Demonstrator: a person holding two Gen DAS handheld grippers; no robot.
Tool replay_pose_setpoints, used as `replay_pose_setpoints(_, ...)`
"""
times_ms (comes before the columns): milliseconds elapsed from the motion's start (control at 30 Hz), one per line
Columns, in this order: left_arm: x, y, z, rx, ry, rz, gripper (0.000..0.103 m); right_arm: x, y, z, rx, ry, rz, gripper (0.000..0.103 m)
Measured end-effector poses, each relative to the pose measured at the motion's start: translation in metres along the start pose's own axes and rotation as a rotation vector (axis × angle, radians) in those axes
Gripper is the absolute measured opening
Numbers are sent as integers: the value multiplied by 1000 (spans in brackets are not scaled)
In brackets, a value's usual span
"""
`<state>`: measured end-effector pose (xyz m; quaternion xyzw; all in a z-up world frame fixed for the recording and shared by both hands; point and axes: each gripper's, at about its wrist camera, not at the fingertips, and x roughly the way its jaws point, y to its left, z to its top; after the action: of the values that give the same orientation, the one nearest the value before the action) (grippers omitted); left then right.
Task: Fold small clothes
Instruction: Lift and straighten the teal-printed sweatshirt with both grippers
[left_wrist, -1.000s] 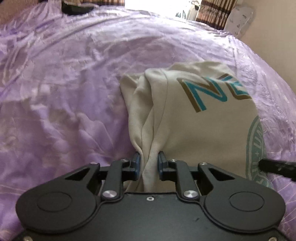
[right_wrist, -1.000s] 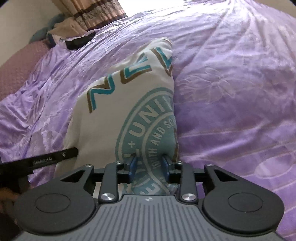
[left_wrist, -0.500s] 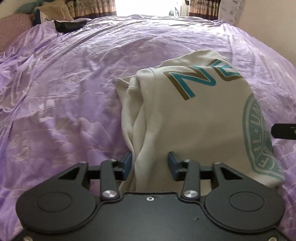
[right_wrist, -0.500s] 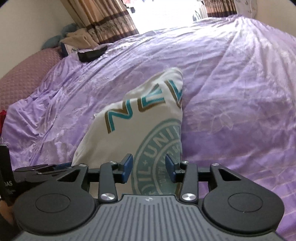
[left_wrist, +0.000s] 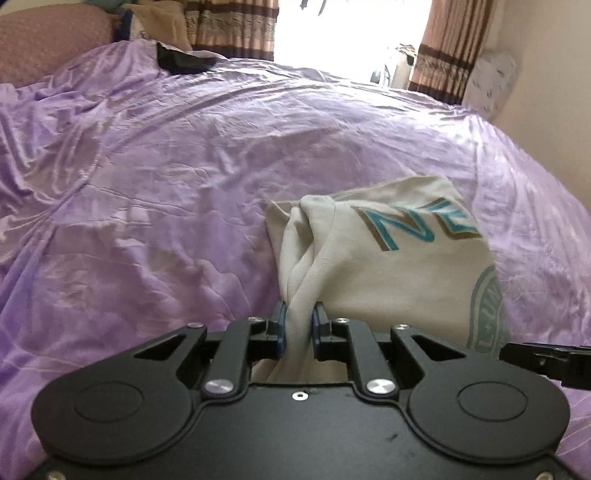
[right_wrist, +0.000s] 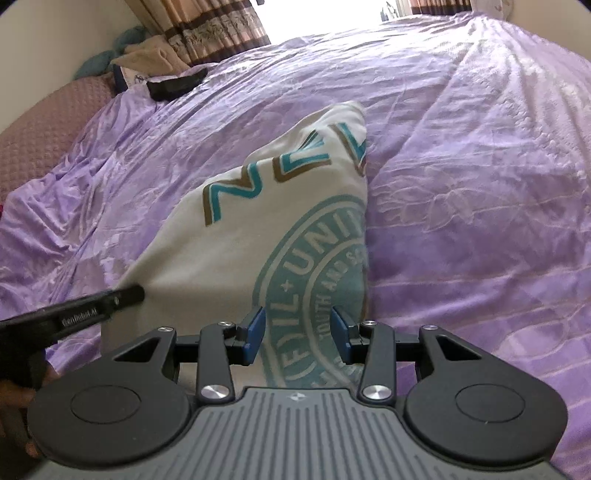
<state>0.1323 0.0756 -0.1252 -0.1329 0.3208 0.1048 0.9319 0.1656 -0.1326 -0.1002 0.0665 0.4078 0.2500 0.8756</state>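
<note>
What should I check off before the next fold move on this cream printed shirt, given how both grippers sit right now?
1. Left gripper grip: its fingers have just been closing and now pinch a bunched edge of the cream shirt. ok.
2. Right gripper grip: fingers apart on either side of the teal print, not pressing it. not ok.
3. Shirt lies smooth: gathered and twisted near the left gripper. not ok.
4. Purple bedspread ahead of the shirt free for the fold: ok.
5. Black item far from the shirt: ok.
6. Shirt's near hem: hidden behind the grippers. cannot tell.
</note>
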Motion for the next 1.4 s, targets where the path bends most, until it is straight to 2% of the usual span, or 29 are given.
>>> replay_pose_setpoints(67,8,0,-3,8,26,20,14,-7,10,1,-27,-17,28,48)
replay_pose_setpoints(167,37,0,-21,35,105,59,16,-7,24,3,-89,-31,19,49)
replay_pose_setpoints(200,49,0,-29,49,130,74,20,-3,26,2,-102,-25,4,51)
replay_pose_setpoints(267,57,0,-37,66,125,88,25,10,24,-1,-98,11,-26,51)
replay_pose_setpoints(333,53,-3,-36,82,115,121,42,24,15,-8,-74,53,-38,51)
replay_pose_setpoints(367,51,-4,-35,84,112,133,43,30,10,-12,-63,73,-42,51)
replay_pose_setpoints(533,51,4,-31,31,127,110,44,36,2,-17,-14,79,-34,52)
replay_pose_setpoints(800,38,-3,-12,47,152,119,43,30,5,-8,4,75,-10,52)
replay_pose_setpoints(933,13,-11,18,54,39,87,47,14,14,13,-56,-15,-21,52)
replay_pose_setpoints(1000,15,-16,35,57,-27,42,49,9,13,27,-92,-79,-65,52)
replay_pose_setpoints(1033,23,-19,41,60,-32,35,49,11,10,32,-99,-95,-79,52)
replay_pose_setpoints(1100,47,-25,41,57,-1,49,49,22,-3,41,-68,-89,-70,52)
replay_pose_setpoints(1167,84,-27,20,63,116,109,52,48,-22,39,26,-10,22,49)
replay_pose_setpoints(1200,102,-26,0,90,161,130,53,62,-28,30,54,17,39,49)
replay_pose_setpoints(1267,104,-26,-17,128,107,159,58,69,-23,12,-14,-19,3,49)
replay_pose_setpoints(1333,94,-33,-3,159,124,186,57,67,-12,4,-100,-30,-19,49)
replay_pose_setpoints(1367,89,-36,8,164,120,189,56,64,-6,5,-134,-28,-36,48)
replay_pose_setpoints(1400,82,-39,18,165,89,175,54,59,-3,10,-143,-26,-45,44)
